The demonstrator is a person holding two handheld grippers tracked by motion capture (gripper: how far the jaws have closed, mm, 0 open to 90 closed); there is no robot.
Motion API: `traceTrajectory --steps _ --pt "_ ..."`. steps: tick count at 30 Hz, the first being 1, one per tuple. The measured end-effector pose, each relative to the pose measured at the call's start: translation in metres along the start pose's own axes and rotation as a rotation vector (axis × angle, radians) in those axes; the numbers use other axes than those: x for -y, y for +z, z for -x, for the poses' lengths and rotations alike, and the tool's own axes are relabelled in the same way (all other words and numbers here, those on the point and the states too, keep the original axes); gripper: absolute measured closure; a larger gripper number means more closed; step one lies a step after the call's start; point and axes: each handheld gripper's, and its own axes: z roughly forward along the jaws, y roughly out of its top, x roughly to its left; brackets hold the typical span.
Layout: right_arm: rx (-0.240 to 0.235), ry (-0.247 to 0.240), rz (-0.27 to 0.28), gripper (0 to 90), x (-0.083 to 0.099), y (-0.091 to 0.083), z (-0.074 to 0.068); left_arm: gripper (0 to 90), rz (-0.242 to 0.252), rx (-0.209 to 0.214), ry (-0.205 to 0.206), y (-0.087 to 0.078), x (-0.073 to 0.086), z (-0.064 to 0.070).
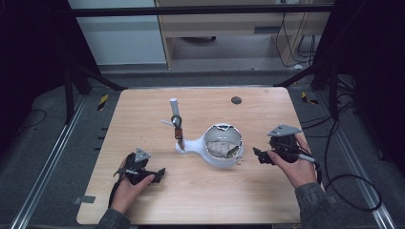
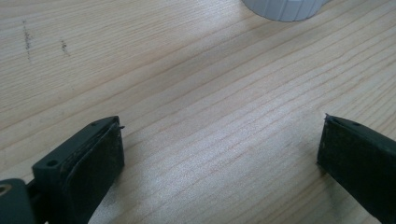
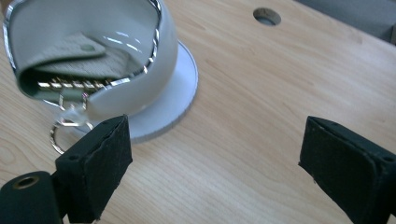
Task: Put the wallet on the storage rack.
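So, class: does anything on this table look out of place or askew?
The white bowl-shaped holder has a key ring dangling over its rim onto the table, not tucked inside with the grey pouch. Nothing looks spilled or broken.

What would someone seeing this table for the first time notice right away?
The eye goes first to the white bowl-shaped holder in the middle of the wooden table, with a pale pouch and a metal ring hanging over its rim. Just left of it a small post stands upright. The left gripper and right gripper rest open on either side, holding nothing.
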Motion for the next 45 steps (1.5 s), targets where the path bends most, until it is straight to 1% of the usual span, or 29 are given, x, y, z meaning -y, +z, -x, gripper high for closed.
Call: traceTrajectory --steps 7,8,10,16,23,28,33,36,38,45 --pt "0.003 0.056 -0.019 9.1 0.023 0.011 0.008 0.0 0.0 0.0 0.0 0.0 0.0 0.0" --pt "0.004 0.073 -0.023 9.1 0.026 0.013 0.009 0.0 0.0 0.0 0.0 0.0 0.0 0.0" --pt "0.004 0.076 -0.026 9.1 0.032 0.016 0.011 0.0 0.0 0.0 0.001 0.0 0.0 0.0" --pt "-0.001 0.11 -0.055 8.8 0.049 0.025 0.013 0.0 0.0 0.0 0.0 0.0 0.0 0.0" --pt "0.005 0.147 -0.101 7.5 0.065 0.043 0.016 0.0 0.0 0.0 0.0 0.0 0.0 0.0" --pt "0.018 0.185 -0.098 6.9 0.071 0.052 0.019 0.0 0.0 0.0 0.0 0.0 0.0 0.0" --pt "0.041 0.218 -0.079 6.5 0.076 0.056 0.023 0.0 0.0 0.0 0.0 0.0 0.0 0.0" --pt "0.048 0.227 -0.082 6.2 0.077 0.058 0.025 0.0 0.0 0.0 0.0 0.0 0.0 0.0" --pt "0.056 0.223 -0.082 6.1 0.078 0.06 0.025 0.0 0.0 0.0 0.0 0.0 0.0 0.0" --pt "0.047 0.228 -0.088 5.6 0.079 0.064 0.022 0.0 0.0 0.0 0.0 0.0 0.0 0.0"
